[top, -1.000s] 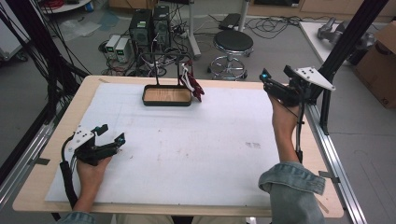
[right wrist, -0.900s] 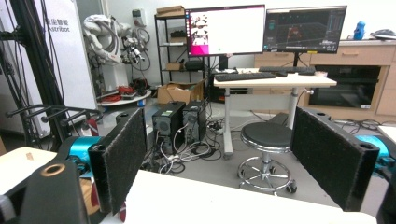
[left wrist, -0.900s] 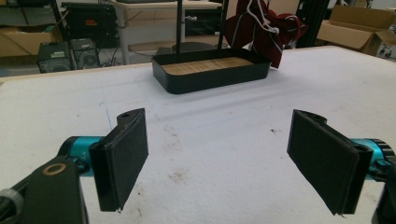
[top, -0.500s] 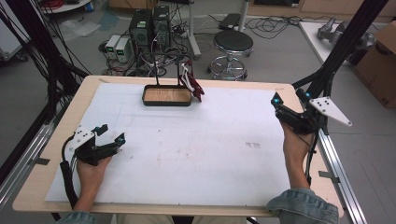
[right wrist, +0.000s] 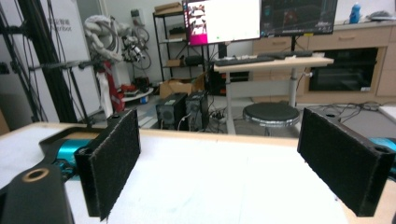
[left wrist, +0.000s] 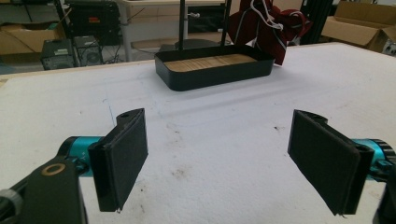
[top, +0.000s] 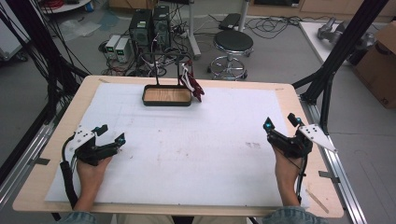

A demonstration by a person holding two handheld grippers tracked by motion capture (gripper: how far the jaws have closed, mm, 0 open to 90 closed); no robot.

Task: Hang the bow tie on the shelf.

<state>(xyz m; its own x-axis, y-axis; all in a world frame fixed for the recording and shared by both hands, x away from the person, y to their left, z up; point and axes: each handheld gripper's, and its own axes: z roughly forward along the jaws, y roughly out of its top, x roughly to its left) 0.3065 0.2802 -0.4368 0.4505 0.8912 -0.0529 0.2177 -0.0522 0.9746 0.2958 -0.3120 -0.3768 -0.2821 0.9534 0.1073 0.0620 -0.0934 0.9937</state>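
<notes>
Both grippers — left gripper (top: 108, 134) and right gripper (top: 280, 122) — rest near with jaws spread and empty, far from the tray (top: 167, 95) and red cloth (top: 192, 81) — a long reach could knock them.

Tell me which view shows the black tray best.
The left gripper view: the black tray sits ahead, its wooden floor and walls plain. The high view shows it small, from above. The right gripper view catches a dark edge behind a jaw.
</notes>
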